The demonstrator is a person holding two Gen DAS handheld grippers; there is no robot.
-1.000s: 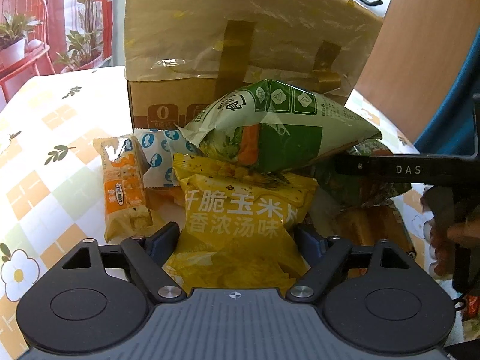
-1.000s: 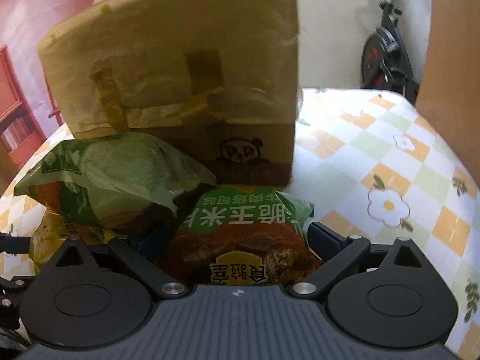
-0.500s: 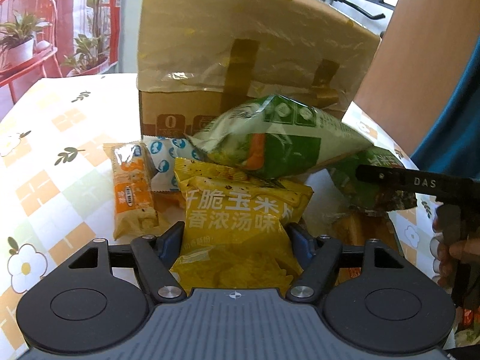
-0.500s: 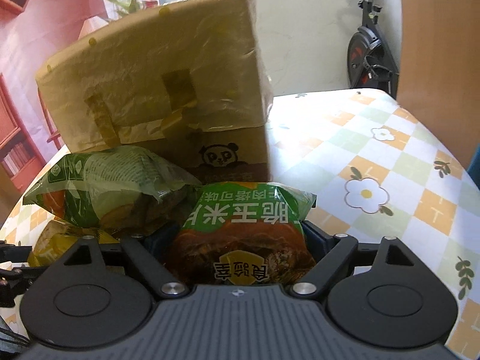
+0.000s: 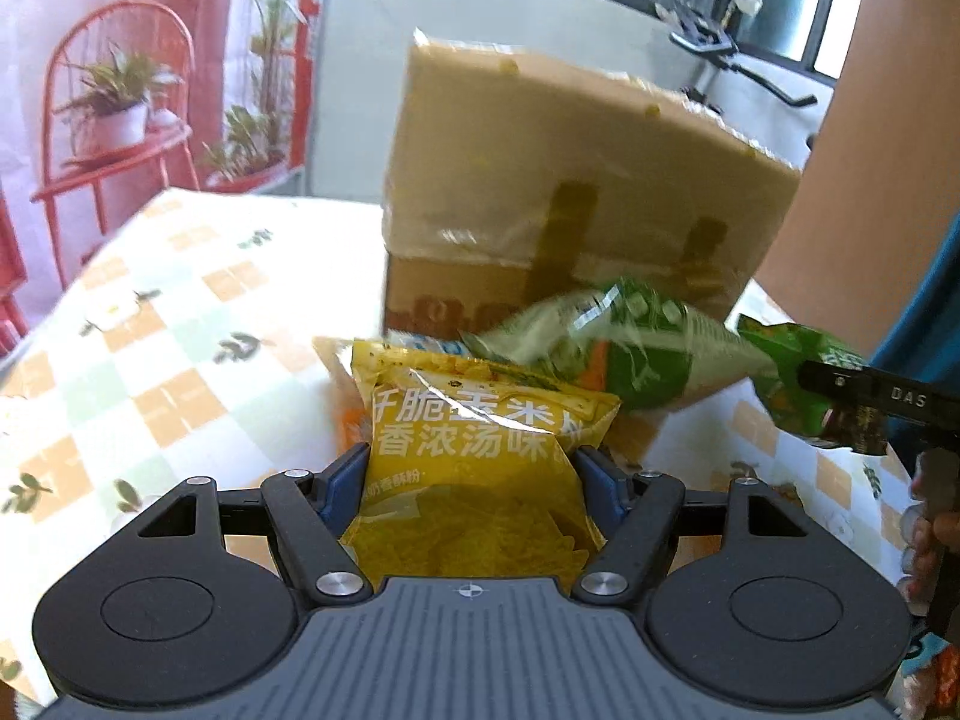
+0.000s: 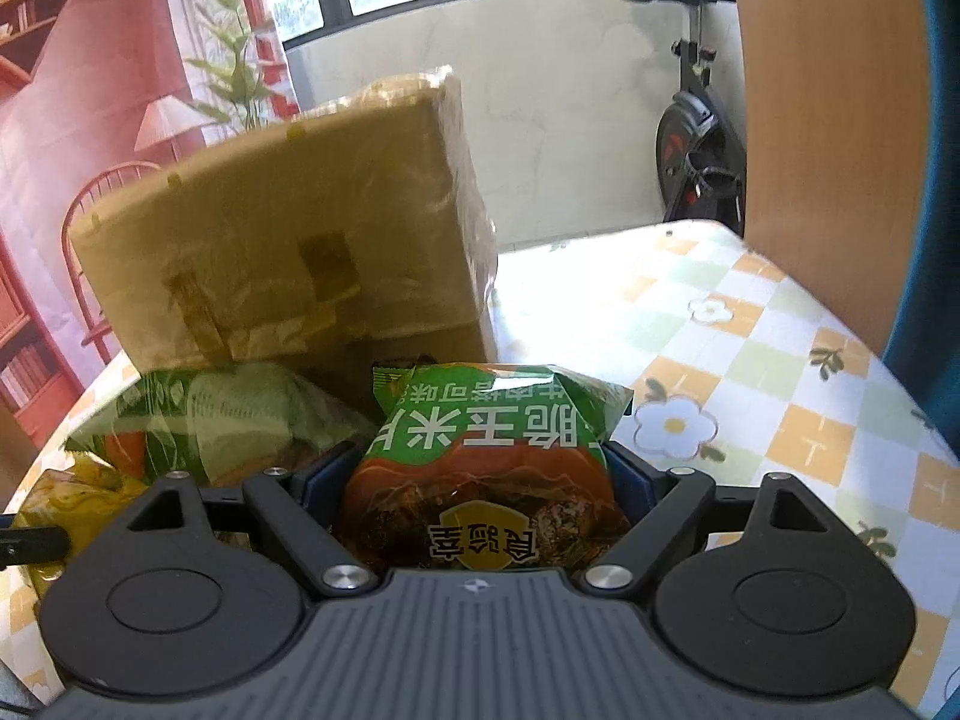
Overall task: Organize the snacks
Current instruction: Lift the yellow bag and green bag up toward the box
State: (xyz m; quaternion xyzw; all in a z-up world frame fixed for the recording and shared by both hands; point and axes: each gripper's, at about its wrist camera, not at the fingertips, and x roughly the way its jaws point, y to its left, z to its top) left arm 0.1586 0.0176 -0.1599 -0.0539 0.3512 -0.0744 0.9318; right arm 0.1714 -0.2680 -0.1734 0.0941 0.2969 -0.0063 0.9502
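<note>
My left gripper (image 5: 471, 483) is shut on a yellow snack bag (image 5: 480, 450) and holds it above the table. My right gripper (image 6: 477, 483) is shut on a green and brown snack bag (image 6: 486, 468), also lifted; that bag shows at the right of the left wrist view (image 5: 804, 378). A larger green bag (image 5: 624, 348) lies on the pile in front of a taped cardboard box (image 5: 576, 180); both also show in the right wrist view, the green bag (image 6: 210, 414) and the box (image 6: 288, 252). A blue and white packet (image 5: 426, 342) peeks out behind the yellow bag.
The table (image 5: 180, 324) has a checked flower cloth. A wooden chair back (image 6: 822, 120) stands at the right. An exercise bike (image 6: 696, 138) and a red plant stand (image 5: 114, 138) are beyond the table.
Both grippers have risen and pulled back with their bags. The box and the pile now look lower and farther away. The orange bar is now hidden behind the yellow bag.
</note>
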